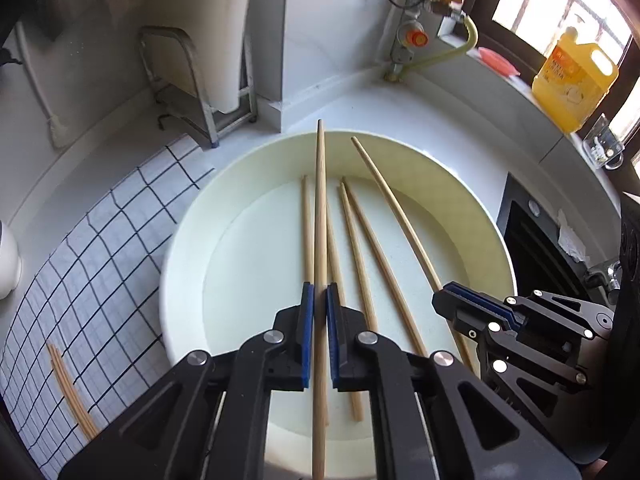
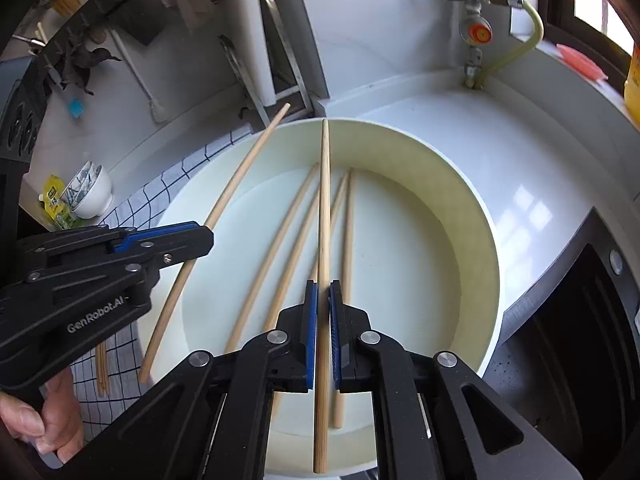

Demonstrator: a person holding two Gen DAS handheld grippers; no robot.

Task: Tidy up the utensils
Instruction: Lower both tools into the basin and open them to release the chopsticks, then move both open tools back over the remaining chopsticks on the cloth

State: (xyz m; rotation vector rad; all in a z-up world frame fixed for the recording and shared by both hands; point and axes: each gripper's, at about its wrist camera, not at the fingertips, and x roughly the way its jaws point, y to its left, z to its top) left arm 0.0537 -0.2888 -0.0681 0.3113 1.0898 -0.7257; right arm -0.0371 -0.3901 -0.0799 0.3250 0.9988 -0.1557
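A round white basin holds several loose wooden chopsticks. My left gripper is shut on one chopstick, held above the basin and pointing away. It also shows in the right wrist view, with its chopstick slanting up. My right gripper is shut on another chopstick, also above the basin. It shows at the right of the left wrist view, with its chopstick.
A checked cloth left of the basin carries a few chopsticks. White bowls stand farther left. A yellow jug sits on the window sill. A dark stove lies right of the basin. A gas valve and hose are at the back.
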